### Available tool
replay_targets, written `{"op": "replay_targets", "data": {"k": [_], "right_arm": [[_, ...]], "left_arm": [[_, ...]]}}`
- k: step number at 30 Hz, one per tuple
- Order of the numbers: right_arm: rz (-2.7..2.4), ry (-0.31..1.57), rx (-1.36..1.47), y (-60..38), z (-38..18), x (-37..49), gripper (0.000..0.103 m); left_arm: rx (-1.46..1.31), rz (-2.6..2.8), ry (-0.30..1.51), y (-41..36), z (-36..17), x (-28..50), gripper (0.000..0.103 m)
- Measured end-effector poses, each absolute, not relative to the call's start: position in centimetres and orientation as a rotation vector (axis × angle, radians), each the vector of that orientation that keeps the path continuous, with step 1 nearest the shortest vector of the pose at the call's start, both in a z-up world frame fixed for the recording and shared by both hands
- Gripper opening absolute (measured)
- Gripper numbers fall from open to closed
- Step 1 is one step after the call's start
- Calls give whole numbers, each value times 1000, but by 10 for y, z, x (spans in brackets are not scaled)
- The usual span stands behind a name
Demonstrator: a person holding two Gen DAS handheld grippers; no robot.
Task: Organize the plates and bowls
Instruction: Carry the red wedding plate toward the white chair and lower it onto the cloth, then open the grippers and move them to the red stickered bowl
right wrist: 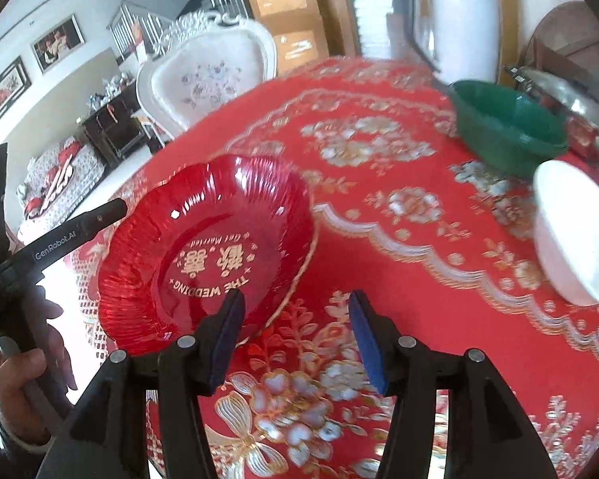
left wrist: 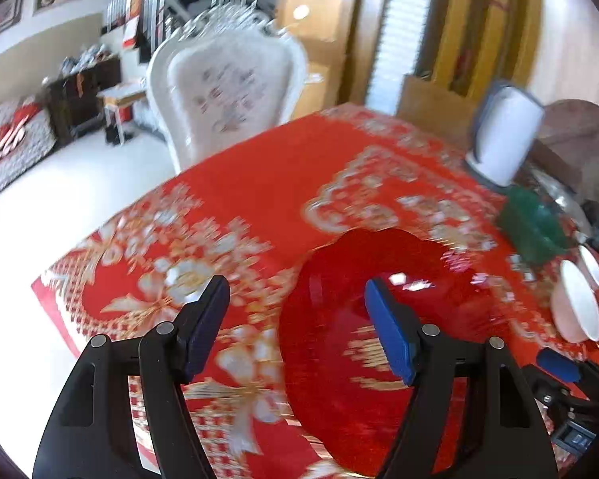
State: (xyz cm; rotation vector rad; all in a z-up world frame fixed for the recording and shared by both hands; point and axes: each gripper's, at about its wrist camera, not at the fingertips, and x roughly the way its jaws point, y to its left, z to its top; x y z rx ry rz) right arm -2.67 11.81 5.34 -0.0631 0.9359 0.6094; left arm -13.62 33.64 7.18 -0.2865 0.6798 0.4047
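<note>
A red see-through plate (right wrist: 203,247) with gold lettering lies on the red patterned tablecloth (right wrist: 399,279). In the left wrist view the plate (left wrist: 379,339) lies below and to the right. My left gripper (left wrist: 295,295) stands open, with the plate's left rim under the gap and nothing pressed by the pads. My right gripper (right wrist: 296,299) is open too; its left finger hangs over the plate's near right rim. A green bowl (right wrist: 507,131) sits far right, and a white bowl (right wrist: 575,235) sits nearer.
A white jug-like appliance (right wrist: 455,20) and a metal tray (right wrist: 571,95) stand behind the green bowl. An ornate white chair (left wrist: 227,92) stands at the table's far edge. The table's left edge (left wrist: 60,279) drops to a white floor. A hand (right wrist: 24,371) holds the left tool.
</note>
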Motion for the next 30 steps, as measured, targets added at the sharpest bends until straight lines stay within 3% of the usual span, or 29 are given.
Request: {"op": "replay_targets", "data": {"k": [30], "right_arm": [[227,906,200,-115,62,-10,57]], "left_arm": [[-32,-137,729,62,109,-37,71]]}}
